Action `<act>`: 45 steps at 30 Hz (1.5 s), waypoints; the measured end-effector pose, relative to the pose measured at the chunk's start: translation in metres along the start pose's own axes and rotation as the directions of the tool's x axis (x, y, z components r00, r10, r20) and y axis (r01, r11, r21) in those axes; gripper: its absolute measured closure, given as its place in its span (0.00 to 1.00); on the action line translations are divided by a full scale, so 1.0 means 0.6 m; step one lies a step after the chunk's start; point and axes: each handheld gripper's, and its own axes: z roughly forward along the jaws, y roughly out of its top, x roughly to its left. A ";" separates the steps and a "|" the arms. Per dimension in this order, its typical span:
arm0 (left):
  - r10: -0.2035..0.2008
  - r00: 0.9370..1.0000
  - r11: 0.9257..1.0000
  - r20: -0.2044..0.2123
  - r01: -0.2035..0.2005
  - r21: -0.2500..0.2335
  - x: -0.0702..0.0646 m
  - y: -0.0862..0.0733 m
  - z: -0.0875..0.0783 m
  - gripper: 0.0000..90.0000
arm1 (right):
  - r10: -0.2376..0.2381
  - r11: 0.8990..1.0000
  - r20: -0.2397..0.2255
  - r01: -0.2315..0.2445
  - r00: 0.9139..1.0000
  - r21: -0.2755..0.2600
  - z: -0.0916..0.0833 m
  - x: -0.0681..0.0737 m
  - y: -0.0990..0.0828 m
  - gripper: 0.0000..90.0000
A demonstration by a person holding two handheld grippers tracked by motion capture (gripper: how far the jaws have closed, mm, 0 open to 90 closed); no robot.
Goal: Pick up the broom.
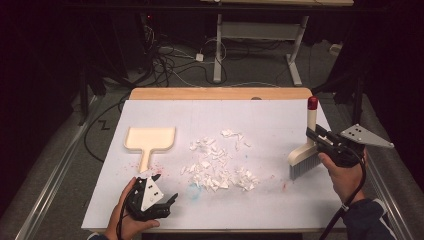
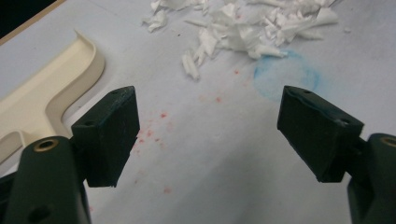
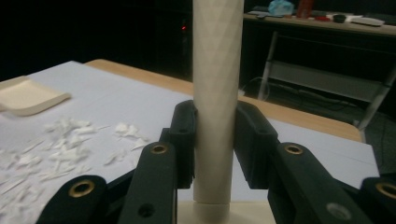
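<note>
Jaws, right gripper point(image 3: 213, 140): clamped from both sides on the cream handle of the brush point(image 1: 306, 150), which stands upright between them, low on the shaft, just above its base.
Jaws, left gripper point(image 2: 208, 135): spread wide with nothing between them, low over bare desk near the front edge.
Desk point(image 1: 280, 115): white sheet over a wooden top.
Brush: at the desk's right side, red cap up, bristles down at the sheet.
Dustpan point(image 1: 149, 140): cream, lying flat at left, handle pointing toward the left gripper, just beside one jaw.
Paper scraps point(image 1: 220, 162): white heap mid-desk, between dustpan and brush, apart from both pairs of jaws.
</note>
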 end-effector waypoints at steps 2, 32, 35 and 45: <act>-0.005 1.000 1.000 0.016 0.005 0.000 -0.005 0.006 0.005 0.22 | -0.018 1.000 -0.011 0.018 1.000 0.002 -0.004 0.014 0.007 0.79; -0.066 0.957 0.953 0.284 0.145 -0.267 -0.171 0.245 0.127 0.47 | -0.174 0.985 -0.202 0.170 0.964 -0.038 0.005 0.232 0.023 0.79; -0.077 0.949 0.953 0.306 0.161 -0.258 -0.162 0.240 0.130 0.59 | -0.184 0.983 -0.198 0.178 0.963 -0.048 0.002 0.238 0.024 0.79; -0.013 0.941 0.967 0.338 0.099 -0.236 -0.130 0.237 0.107 0.72 | -0.214 0.975 -0.214 0.196 0.953 -0.103 -0.003 0.230 0.030 0.65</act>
